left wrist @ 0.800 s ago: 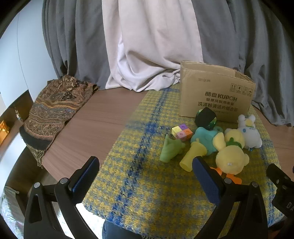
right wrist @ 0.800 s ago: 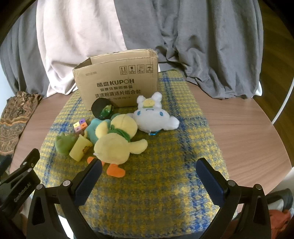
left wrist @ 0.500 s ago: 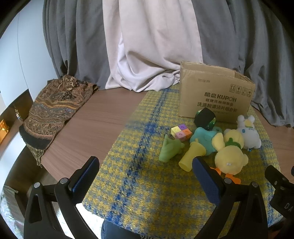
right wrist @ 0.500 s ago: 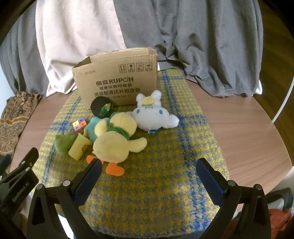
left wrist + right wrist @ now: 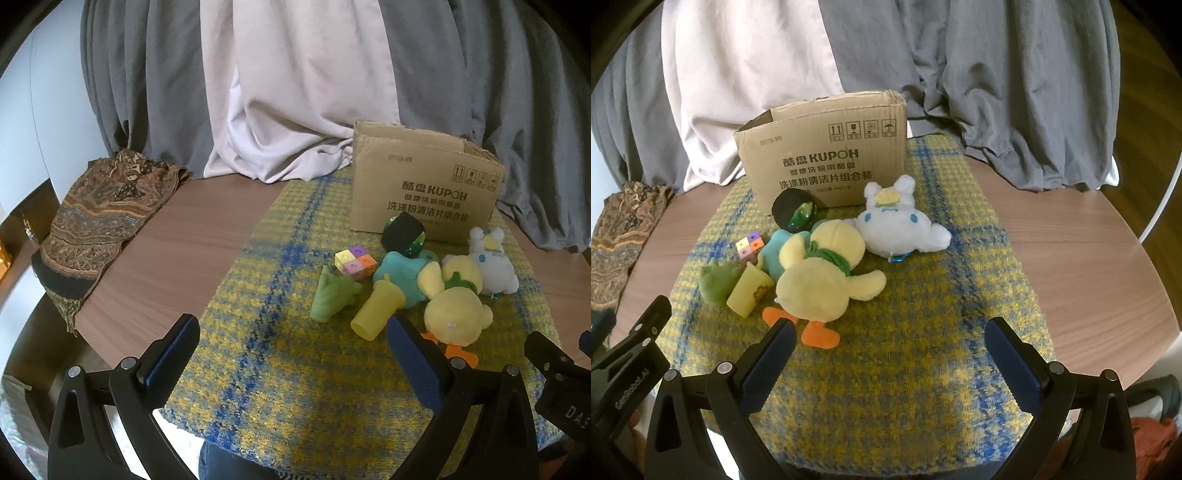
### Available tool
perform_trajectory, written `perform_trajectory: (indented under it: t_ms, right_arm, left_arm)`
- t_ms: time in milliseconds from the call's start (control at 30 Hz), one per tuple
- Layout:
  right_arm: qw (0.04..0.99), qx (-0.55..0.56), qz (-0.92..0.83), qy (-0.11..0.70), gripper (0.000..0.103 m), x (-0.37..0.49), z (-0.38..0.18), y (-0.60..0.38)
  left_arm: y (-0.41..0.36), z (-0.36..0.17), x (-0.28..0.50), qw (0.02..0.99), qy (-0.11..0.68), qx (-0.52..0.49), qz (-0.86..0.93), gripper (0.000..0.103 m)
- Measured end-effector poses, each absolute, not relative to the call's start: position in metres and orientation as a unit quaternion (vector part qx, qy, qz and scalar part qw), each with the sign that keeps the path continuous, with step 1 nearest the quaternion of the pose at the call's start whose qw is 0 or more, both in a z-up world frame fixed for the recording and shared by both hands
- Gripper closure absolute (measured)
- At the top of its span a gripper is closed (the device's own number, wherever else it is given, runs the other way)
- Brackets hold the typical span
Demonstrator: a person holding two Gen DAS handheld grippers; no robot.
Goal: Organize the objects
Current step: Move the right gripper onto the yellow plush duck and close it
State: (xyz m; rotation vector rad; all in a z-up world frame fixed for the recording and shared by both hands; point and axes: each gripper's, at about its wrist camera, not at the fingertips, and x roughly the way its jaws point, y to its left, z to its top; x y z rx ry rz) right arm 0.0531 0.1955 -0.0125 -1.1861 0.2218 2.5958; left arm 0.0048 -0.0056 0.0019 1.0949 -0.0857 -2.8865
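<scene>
A pile of toys lies on a yellow and blue checked cloth (image 5: 923, 350) in front of an open cardboard box (image 5: 827, 158). A yellow plush duck (image 5: 820, 280) with orange feet lies nearest, a white plush (image 5: 897, 225) to its right. Beside them are a teal plush (image 5: 400, 271), a yellow cup (image 5: 376, 310) on its side, a green dinosaur toy (image 5: 330, 295), a coloured cube block (image 5: 355, 260) and a black round object (image 5: 402, 230). My left gripper (image 5: 291, 347) stands open and empty over the cloth, left of the pile. My right gripper (image 5: 890, 350) is open and empty, just short of the duck's feet.
The cloth covers the middle of a round wooden table (image 5: 177, 243). A brown patterned fabric (image 5: 103, 210) hangs over the table's left edge. Grey and white curtains (image 5: 295, 92) hang behind the box. Bare wood (image 5: 1089, 266) lies right of the cloth.
Both grippers have crept slightly forward toward the toys, so the pile sits a little nearer in both views. Jaws stay wide and nothing has been touched.
</scene>
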Motion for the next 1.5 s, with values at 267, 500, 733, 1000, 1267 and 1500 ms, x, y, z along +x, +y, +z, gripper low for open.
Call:
perform_trajectory:
  t_ms: [267, 500, 733, 1000, 1267, 1500]
  right_arm:
    - [0.138, -0.410, 0.898, 0.075, 0.001, 0.055, -0.013, 0.194]
    - [0.138, -0.410, 0.899, 0.074, 0.001, 0.054, -0.012, 0.194]
    - [0.138, -0.410, 0.899, 0.072, 0.001, 0.052, -0.012, 0.193]
    - [0.132, -0.412, 0.898, 0.073, 0.001, 0.049, -0.017, 0.189]
    - [0.129, -0.412, 0.899, 0.074, 0.001, 0.047, -0.022, 0.187]
    - [0.121, -0.411, 0.900, 0.076, 0.001, 0.040, -0.028, 0.182]
  left_arm:
    - [-0.007, 0.000, 0.005, 0.028, -0.025, 0.355, -0.934, 0.000]
    - [-0.007, -0.001, 0.008, 0.019, -0.021, 0.350, -0.936, 0.000]
    - [-0.009, -0.005, 0.006, 0.021, -0.023, 0.352, -0.936, 0.000]
    - [-0.011, -0.010, 0.004, 0.022, -0.025, 0.353, -0.935, 0.000]
    - [-0.013, -0.012, 0.002, 0.024, -0.030, 0.349, -0.936, 0.000]
    - [-0.018, -0.019, -0.004, 0.022, -0.029, 0.350, -0.936, 0.000]
